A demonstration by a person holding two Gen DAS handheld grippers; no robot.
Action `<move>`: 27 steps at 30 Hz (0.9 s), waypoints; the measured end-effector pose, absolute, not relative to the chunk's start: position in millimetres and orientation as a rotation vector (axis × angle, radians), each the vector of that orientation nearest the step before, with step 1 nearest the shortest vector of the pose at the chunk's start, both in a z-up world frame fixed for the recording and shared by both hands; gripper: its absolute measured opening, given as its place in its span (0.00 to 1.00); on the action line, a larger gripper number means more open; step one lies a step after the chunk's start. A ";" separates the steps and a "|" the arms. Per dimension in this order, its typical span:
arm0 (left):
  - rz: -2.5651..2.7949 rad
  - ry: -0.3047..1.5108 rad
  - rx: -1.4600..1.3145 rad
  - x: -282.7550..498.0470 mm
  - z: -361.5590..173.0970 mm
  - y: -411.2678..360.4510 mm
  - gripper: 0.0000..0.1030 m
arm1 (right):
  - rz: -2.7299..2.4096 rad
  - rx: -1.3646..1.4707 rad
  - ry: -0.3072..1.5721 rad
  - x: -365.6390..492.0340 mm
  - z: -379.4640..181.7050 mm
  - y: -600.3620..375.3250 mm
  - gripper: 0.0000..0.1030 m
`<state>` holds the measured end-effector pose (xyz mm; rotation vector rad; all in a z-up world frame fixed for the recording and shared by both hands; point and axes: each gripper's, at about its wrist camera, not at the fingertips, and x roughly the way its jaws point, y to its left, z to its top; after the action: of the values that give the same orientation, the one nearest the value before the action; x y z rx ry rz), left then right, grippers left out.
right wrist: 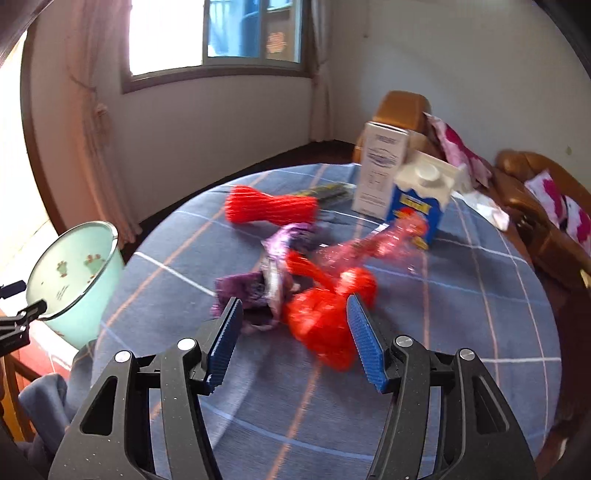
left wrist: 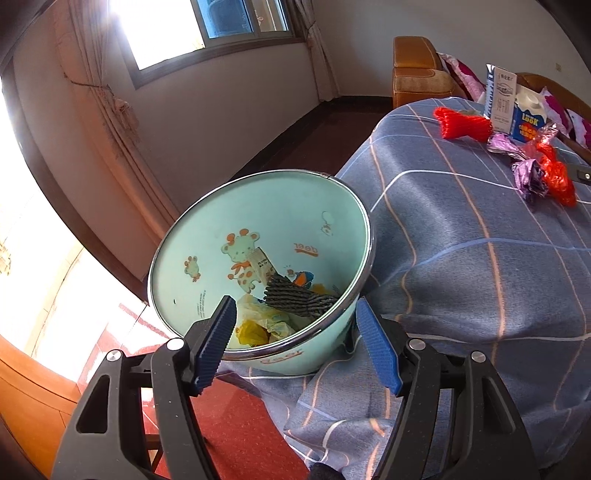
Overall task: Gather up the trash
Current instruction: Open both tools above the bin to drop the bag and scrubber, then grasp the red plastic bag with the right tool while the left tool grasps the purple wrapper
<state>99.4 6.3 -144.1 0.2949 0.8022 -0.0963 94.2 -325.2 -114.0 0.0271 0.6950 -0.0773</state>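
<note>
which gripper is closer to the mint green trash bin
Left. The left gripper is open astride the near rim of the trash bin. The right gripper is open over the table, at the red mesh net, with the bin off to its left.

Table (right wrist: 480, 314) — covered by a blue-grey cloth checked with white and orange lines; the cloth hangs in folds over the near edge. Sofa (right wrist: 402, 110), tan-orange leather, behind the table against the white wall. Cushions (right wrist: 458, 147) — white with magenta flowers, lying on the sofa. Window (left wrist: 236, 22) with a dark frame; pale curtain (left wrist: 110, 99) tied back beside it. Floor (left wrist: 236, 424) red near the table, dark further off.
</note>
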 end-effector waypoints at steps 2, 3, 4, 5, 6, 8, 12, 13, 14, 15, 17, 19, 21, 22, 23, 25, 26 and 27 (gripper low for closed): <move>-0.106 0.791 0.302 97.2 -140.0 2.3 0.65 | -0.086 0.065 0.708 95.9 -117.9 -337.6 0.57; -0.110 0.786 0.305 95.7 -138.0 0.0 0.65 | -0.079 0.074 0.717 98.4 -120.4 -338.8 0.57; -0.112 0.780 0.309 94.7 -135.8 -1.8 0.65 | -0.071 0.082 0.728 101.0 -123.9 -339.7 0.57; -0.114 0.777 0.310 94.0 -133.7 -3.2 0.65 | -0.062 0.094 0.742 105.4 -127.9 -340.3 0.56; -0.119 0.775 0.305 93.2 -131.8 -4.1 0.65 | -0.053 0.103 0.760 110.0 -131.9 -341.0 0.53; -0.138 0.776 0.285 92.8 -128.0 -7.0 0.65 | -0.012 0.145 0.812 119.0 -139.6 -342.2 0.35; -0.180 0.768 0.286 93.9 -121.9 -25.0 0.65 | 0.024 0.171 0.823 115.4 -141.2 -343.9 0.12; -0.200 0.766 0.290 94.0 -120.2 -32.9 0.65 | 0.028 0.172 0.818 111.5 -139.8 -345.0 0.12; -0.215 0.761 0.297 93.5 -118.7 -40.8 0.65 | 0.025 0.165 0.807 105.5 -137.1 -346.3 0.11; -0.233 0.753 0.305 93.5 -116.5 -50.7 0.65 | 0.022 0.163 0.795 99.5 -134.1 -348.5 0.11; -0.270 0.739 0.310 93.9 -112.6 -72.9 0.65 | 0.016 0.172 0.763 83.2 -126.8 -354.9 0.11; -0.305 0.734 0.302 97.5 -109.2 -96.7 0.65 | -0.008 0.178 0.733 68.0 -121.4 -364.4 0.11; -0.337 0.732 0.287 101.5 -106.9 -121.1 0.65 | -0.056 0.173 0.701 53.7 -118.0 -377.0 0.11; -0.348 0.733 0.275 104.3 -105.9 -133.1 0.65 | -0.073 0.172 0.694 48.9 -118.3 -382.4 0.11; -0.357 0.734 0.261 107.6 -105.5 -144.0 0.65 | -0.098 0.174 0.683 42.5 -118.6 -391.0 0.11; -0.356 0.738 0.240 115.2 -106.9 -164.7 0.65 | -0.141 0.174 0.669 32.5 -119.6 -405.3 0.11; -0.351 0.749 0.223 120.2 -108.7 -173.6 0.65 | -0.164 0.172 0.664 26.8 -121.3 -413.0 0.11; -0.344 0.759 0.204 125.1 -110.5 -181.1 0.65 | -0.180 0.172 0.663 23.2 -122.6 -419.4 0.11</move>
<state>125.1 -181.1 -110.5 0.2041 0.7591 -0.3436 23.2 -419.4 -122.6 0.1721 0.6628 -0.1804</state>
